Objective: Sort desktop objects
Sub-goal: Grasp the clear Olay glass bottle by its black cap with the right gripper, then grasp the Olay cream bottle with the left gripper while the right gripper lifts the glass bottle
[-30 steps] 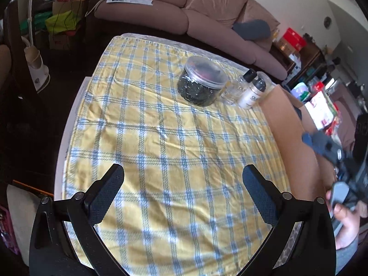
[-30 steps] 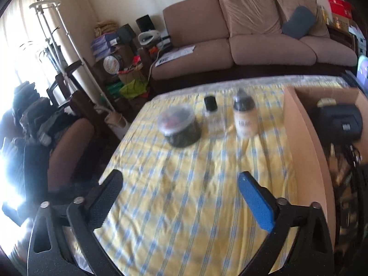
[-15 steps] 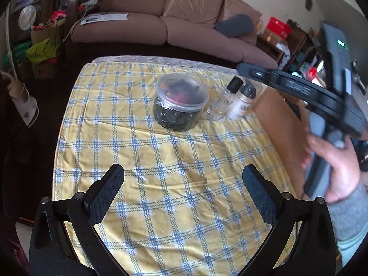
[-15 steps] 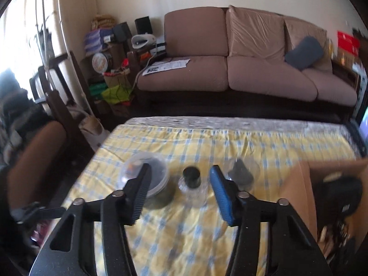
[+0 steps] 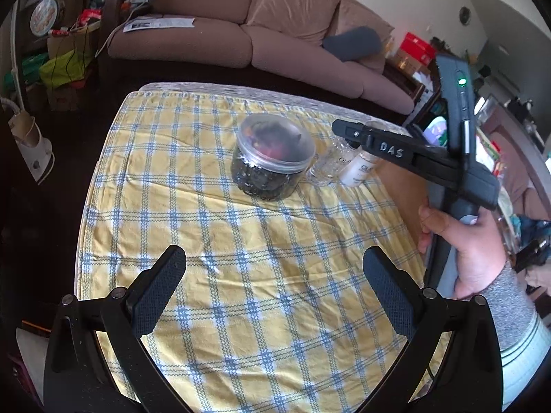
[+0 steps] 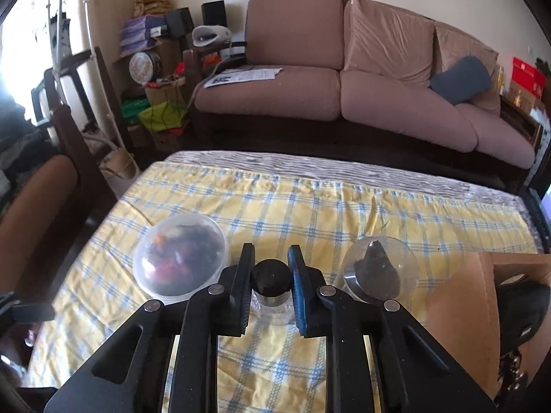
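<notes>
On the yellow checked tablecloth (image 5: 241, 241) stand a clear-lidded jar of dark bits (image 5: 272, 161) (image 6: 179, 261), a clear bottle with a black cap (image 5: 330, 168) (image 6: 270, 277) and a white bottle under a clear dome cap (image 5: 358, 172) (image 6: 378, 272). My right gripper (image 6: 270, 268) has its jaws closing on the black cap, and both pads touch its sides. In the left wrist view its finger (image 5: 378, 146) reaches over the bottles. My left gripper (image 5: 272, 275) hangs open over bare cloth nearer the front, holding nothing.
A cardboard box (image 6: 458, 296) (image 5: 399, 186) stands at the table's right edge with a black pouch (image 6: 520, 306) inside. A person's hand (image 5: 471, 251) holds the right gripper's handle. A brown sofa (image 6: 344, 96) lies beyond the table, and a chair (image 6: 41, 206) is at the left.
The right gripper came forward and down to the bottles, and its jaws went from wide open to narrow around the black cap. It entered the left wrist view from the right.
</notes>
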### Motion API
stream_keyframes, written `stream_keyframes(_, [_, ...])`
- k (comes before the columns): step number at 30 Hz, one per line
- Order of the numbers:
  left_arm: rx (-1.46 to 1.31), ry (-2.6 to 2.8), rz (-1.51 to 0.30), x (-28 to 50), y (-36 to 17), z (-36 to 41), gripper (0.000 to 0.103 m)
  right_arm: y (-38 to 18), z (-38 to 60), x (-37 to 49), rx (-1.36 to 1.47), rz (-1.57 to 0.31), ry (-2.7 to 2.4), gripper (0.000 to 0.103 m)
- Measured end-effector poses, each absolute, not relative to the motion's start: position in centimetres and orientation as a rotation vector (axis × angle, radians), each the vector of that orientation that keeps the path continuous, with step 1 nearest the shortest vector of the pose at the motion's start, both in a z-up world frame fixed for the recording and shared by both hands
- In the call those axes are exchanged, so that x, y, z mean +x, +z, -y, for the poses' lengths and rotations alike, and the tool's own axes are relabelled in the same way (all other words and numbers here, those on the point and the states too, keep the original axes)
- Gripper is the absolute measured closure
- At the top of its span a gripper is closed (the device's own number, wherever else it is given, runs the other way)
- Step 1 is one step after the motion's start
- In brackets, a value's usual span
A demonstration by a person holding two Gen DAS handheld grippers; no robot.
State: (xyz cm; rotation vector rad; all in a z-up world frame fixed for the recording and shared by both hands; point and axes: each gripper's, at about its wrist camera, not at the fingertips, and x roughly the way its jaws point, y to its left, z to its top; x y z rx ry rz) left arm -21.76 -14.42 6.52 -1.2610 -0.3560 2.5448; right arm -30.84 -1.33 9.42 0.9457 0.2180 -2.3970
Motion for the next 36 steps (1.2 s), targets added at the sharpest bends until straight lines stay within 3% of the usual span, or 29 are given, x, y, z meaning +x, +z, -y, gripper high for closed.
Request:
stream_keyframes(6, [-1.154, 2.511, 0.292, -22.4, 8.1, 11.0, 0.000, 14.9, -2.1, -28.4, 0.880, -0.122, -2.355, 0.084])
stream_keyframes(13, [-1.081, 2.549, 0.033, -28.4, 8.0, 0.7, 0.000, 21.4, -9.3, -26.3, 0.868, -0.104, -2.352, 0.084])
stream_keyframes(22, [-1.132, 2.660, -0.028, -35.2, 4.9, -5.4, 0.000, 22.9, -18.6, -25.6, 0.942, -0.118, -2.419, 0.084])
stream_keyframes(24, [-1.164, 2.649, 0.002, -36.3, 4.1, -5.6, 0.006, 22.5, -20.3, -25.4, 0.957, -0.119, -2.428, 0.084])
stream_keyframes(25, [-1.177, 2.641, 0.023, -36.7, 3.8, -5.6, 0.024, 22.2, -21.3, -25.3, 0.966, -0.108, -2.433, 0.084])
stream_keyframes(26, [-1.188, 2.629, 0.046, -37.2, 3.4, -5.4, 0.055, 21.9, -22.2, -25.1, 0.973, -0.096, -2.433, 0.084])
stream_keyframes(32, [-1.225, 2.584, 0.126, -36.4, 4.2, -4.1, 0.058, 20.2, -26.7, -24.0, 1.014, -0.043, -2.448, 0.084])
stream_keyframes(36, [-1.158, 2.514, 0.117, -33.1, 7.8, -4.2, 0.058, 19.5, -29.1, -23.5, 1.042, -0.003, -2.467, 0.084])
